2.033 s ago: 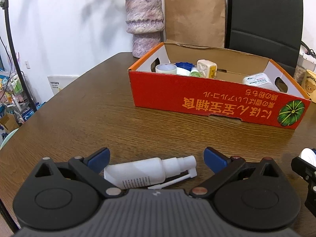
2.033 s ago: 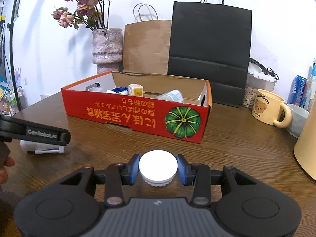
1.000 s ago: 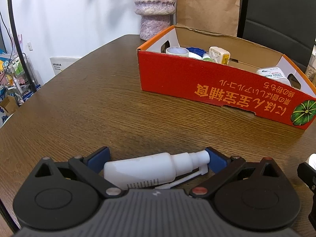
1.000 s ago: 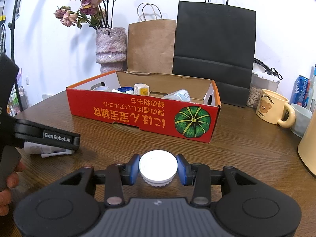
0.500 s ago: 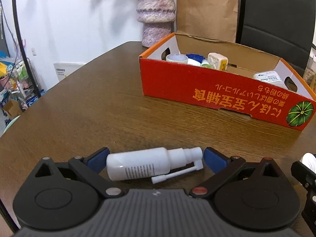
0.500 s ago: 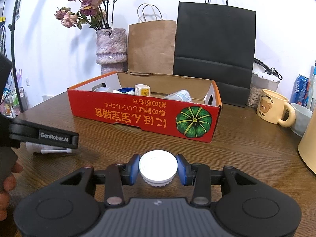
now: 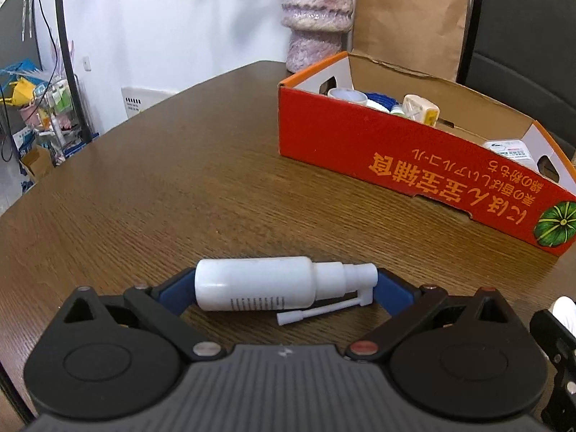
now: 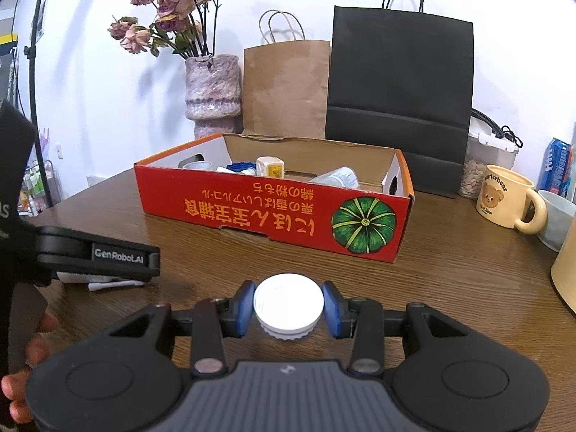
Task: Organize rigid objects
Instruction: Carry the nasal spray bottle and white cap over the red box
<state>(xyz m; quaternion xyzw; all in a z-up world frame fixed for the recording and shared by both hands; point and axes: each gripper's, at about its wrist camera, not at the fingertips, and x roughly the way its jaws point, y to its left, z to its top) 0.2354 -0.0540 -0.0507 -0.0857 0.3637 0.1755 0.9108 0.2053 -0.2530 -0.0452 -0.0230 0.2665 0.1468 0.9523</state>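
My left gripper is shut end to end on a white spray bottle, which lies crosswise between its blue pads, just above the wooden table. The bottle's thin nozzle tube hangs below it. My right gripper is shut on a round white jar with a ribbed lid. A red cardboard box with a green pumpkin print holds several small items and stands ahead of both grippers; it also shows in the left wrist view. The left gripper's body shows at the left of the right wrist view.
A knitted vase with dried flowers, a brown paper bag and a black paper bag stand behind the box. A bear mug, a grey cup and a can stand at the right.
My left gripper has closed on the spray bottle and lifted it slightly, swinging a little to the left. My right gripper stays shut on the white jar, almost unmoved.
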